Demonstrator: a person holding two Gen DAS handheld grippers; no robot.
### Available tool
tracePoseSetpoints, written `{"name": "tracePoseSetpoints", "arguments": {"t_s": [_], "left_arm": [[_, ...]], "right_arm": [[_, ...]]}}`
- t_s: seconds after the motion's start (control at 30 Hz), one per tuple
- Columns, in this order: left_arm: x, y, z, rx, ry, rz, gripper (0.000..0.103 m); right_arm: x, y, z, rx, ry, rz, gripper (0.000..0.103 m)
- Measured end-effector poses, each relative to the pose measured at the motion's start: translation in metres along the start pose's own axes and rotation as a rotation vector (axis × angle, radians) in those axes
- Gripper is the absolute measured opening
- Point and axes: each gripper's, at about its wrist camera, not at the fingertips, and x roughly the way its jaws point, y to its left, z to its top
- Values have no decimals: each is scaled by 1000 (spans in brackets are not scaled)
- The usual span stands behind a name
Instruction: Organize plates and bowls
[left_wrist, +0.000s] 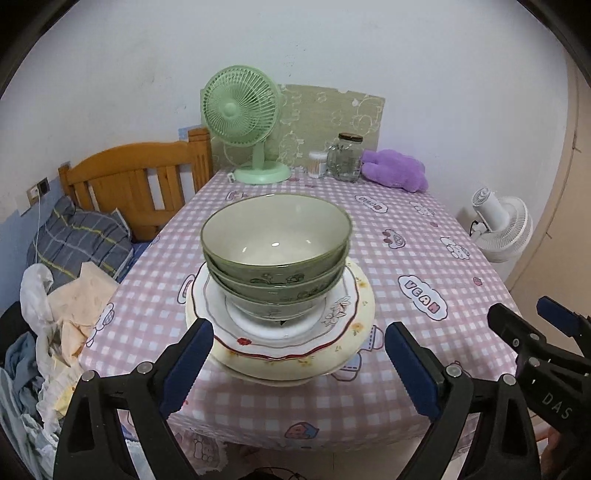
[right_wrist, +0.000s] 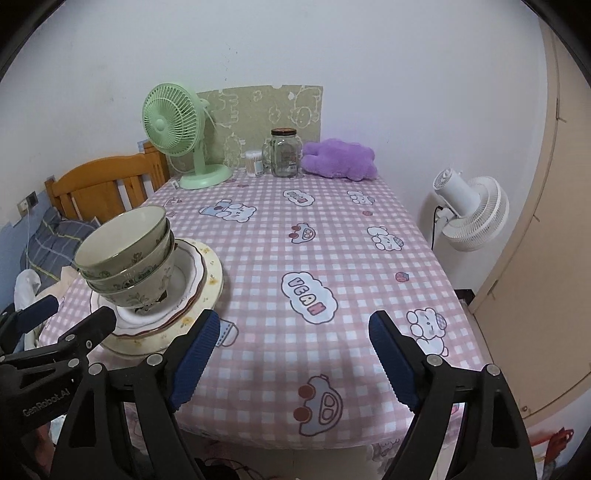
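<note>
Three green bowls (left_wrist: 275, 251) are nested in a stack on stacked plates: a white scalloped plate with a red rim (left_wrist: 332, 314) on a cream plate (left_wrist: 362, 295). The stack stands near the table's front left. My left gripper (left_wrist: 299, 328) is open and empty, its jaws on either side of the plates' near edge without touching them. My right gripper (right_wrist: 291, 325) is open and empty over bare tablecloth, to the right of the stack of bowls (right_wrist: 125, 251). The left gripper (right_wrist: 77, 314) shows in the right wrist view, and the right gripper (left_wrist: 524, 310) in the left wrist view.
The table has a pink checked cloth (right_wrist: 332, 240). At its back stand a green fan (left_wrist: 243, 110), a glass jar (left_wrist: 345, 157), a cotton-swab box (left_wrist: 317, 164) and a purple plush (left_wrist: 395, 170). A bed with clothes (left_wrist: 74, 258) is on the left, a white fan (right_wrist: 469, 210) on the right.
</note>
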Motion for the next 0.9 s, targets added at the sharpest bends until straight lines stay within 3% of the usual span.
{"name": "tracePoseSetpoints", "arguments": {"t_s": [0.9], "left_arm": [[-7, -2, -10, -7, -19, -9, 95]], "right_arm": [[-3, -1, -18, 19, 0, 26, 85]]}}
